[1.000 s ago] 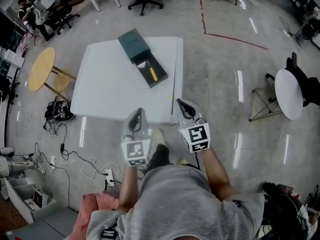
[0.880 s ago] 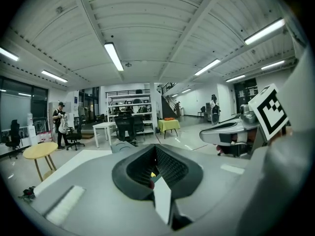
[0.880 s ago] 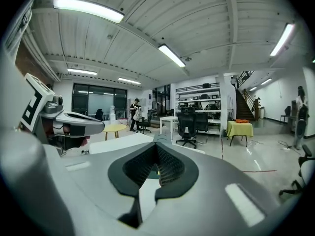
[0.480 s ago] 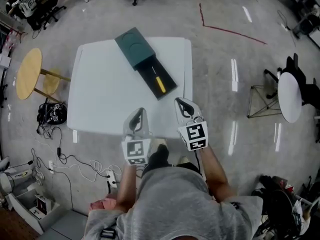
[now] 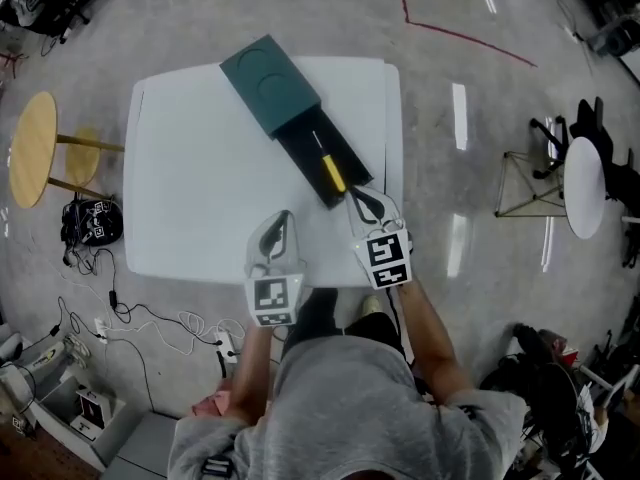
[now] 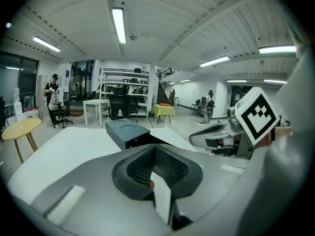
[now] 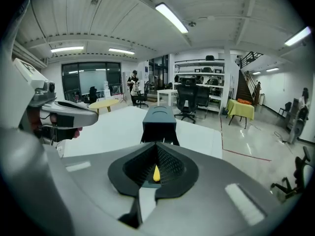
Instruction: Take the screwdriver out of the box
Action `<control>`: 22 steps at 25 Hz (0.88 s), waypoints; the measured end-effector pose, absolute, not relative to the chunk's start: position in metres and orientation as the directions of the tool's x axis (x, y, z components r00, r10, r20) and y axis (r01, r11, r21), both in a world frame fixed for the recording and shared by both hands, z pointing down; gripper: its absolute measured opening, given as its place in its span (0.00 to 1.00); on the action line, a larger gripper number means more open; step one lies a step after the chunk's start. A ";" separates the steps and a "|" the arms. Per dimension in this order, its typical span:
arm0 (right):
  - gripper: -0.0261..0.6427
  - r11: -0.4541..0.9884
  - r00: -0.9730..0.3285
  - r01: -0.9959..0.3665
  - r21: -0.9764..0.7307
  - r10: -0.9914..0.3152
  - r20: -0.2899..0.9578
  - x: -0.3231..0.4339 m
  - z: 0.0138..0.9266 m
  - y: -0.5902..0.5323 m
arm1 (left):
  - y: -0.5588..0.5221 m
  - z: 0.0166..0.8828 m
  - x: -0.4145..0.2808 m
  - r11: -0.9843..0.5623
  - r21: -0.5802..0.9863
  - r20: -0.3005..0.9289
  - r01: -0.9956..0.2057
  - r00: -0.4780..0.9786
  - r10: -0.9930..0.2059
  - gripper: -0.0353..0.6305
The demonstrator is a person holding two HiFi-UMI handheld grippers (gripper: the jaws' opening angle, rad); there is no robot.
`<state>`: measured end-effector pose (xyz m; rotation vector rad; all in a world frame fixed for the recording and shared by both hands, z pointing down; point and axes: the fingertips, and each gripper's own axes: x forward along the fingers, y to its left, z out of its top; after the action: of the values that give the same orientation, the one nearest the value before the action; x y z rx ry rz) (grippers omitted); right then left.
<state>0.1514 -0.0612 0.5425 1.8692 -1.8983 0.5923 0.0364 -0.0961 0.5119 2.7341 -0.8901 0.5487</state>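
In the dark open box (image 5: 300, 154), screwdriver (image 5: 331, 171), yellow handle, thin shaft

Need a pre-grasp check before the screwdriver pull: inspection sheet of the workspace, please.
Surface: white table, bare apart from the box.
Job's things: dark green box with its tray slid out; yellow-handled screwdriver lying in the tray.
Clutter: nothing seen on the table.
Grippers: left gripper shut, empty, over the table's near edge; right gripper shut, empty, close to the tray's near end.
Cables: white cables and a power strip on the floor, left of the table.
Surroundings: round wooden stool, small round white table, red floor line.
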 end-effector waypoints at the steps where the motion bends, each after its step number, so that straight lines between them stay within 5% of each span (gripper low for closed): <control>1: 0.05 0.009 -0.017 -1.000 -0.016 -0.819 0.574 0.153 0.547 -0.067 | -0.101 0.516 0.036 -0.795 0.088 0.417 -0.600 0.747 -0.518 0.07; 13: 0.21 0.024 -0.104 -0.993 -0.116 -0.652 0.751 0.156 0.605 -0.127 | -0.144 0.537 0.035 -0.785 0.124 0.442 -0.607 0.742 -0.504 0.07; 22: 0.23 0.032 -0.093 -0.995 -0.089 -0.505 0.858 0.159 0.650 -0.139 | -0.159 0.551 0.032 -0.771 0.143 0.459 -0.620 0.732 -0.504 0.07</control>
<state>0.1592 -0.1388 0.6495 1.5369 -1.6709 0.9754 0.0320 -0.1588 0.5510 2.6488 -0.8807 0.5801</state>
